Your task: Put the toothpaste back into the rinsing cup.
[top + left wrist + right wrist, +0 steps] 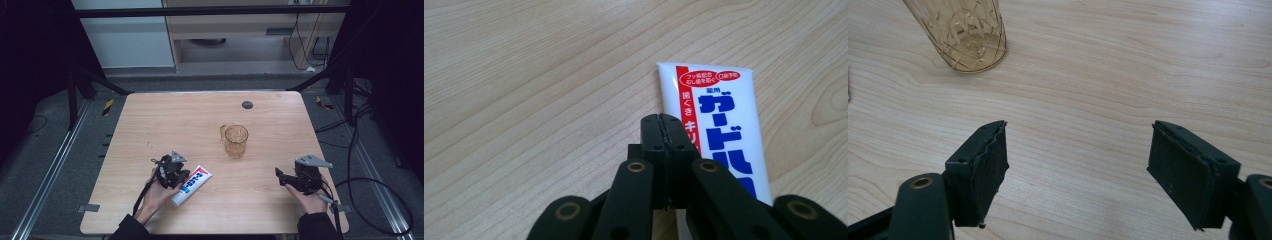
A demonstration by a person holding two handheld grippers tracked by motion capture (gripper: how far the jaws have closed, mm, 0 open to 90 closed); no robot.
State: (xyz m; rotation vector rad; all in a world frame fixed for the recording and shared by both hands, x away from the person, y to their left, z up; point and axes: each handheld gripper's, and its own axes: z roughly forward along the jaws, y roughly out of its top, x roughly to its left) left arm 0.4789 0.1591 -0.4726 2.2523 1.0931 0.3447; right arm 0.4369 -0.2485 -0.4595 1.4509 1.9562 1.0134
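in the left claw's own view we lose the lower end of the toothpaste tube behind the black jaws, so its cap end stays hidden. the tube lies flat on the table just beside the left claw — long axis diagonal, flat crimped end toward the amber glass. the left claw is pressed together, gripping nothing; the right claw gapes wide, empty.
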